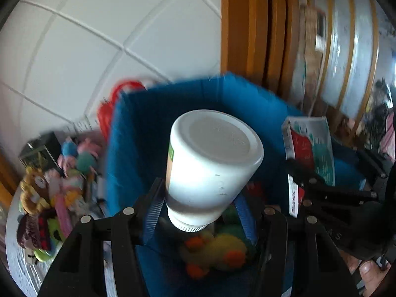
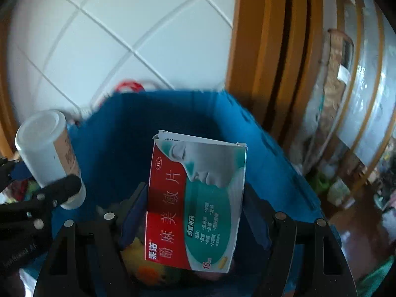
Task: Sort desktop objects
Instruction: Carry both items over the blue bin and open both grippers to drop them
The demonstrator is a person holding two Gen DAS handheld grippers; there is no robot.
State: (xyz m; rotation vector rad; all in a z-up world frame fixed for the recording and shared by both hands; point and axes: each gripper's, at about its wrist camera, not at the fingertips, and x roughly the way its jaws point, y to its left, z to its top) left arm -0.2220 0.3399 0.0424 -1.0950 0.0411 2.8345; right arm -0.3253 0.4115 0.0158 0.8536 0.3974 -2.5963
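Note:
My left gripper [image 1: 198, 193] is shut on a white plastic bottle [image 1: 210, 163], its flat base toward the camera and its ribbed cap down between the fingers. It hangs over an open blue bin [image 1: 148, 123] holding a yellow and orange plush toy [image 1: 217, 252]. My right gripper [image 2: 195, 190] is shut on a red, teal and white medicine box [image 2: 195, 198], held over the same blue bin [image 2: 118, 138]. The right gripper [image 1: 304, 185] and its box [image 1: 309, 146] show at the right of the left wrist view. The bottle [image 2: 47, 148] and left gripper [image 2: 49, 195] show at the left of the right wrist view.
A heap of small plush toys [image 1: 54, 185] lies on the white table left of the bin. Something red [image 1: 116, 99] sits behind the bin by the tiled wall. A wooden door frame [image 2: 259, 49] and glass panels stand to the right, over a dark wooden floor [image 2: 358, 235].

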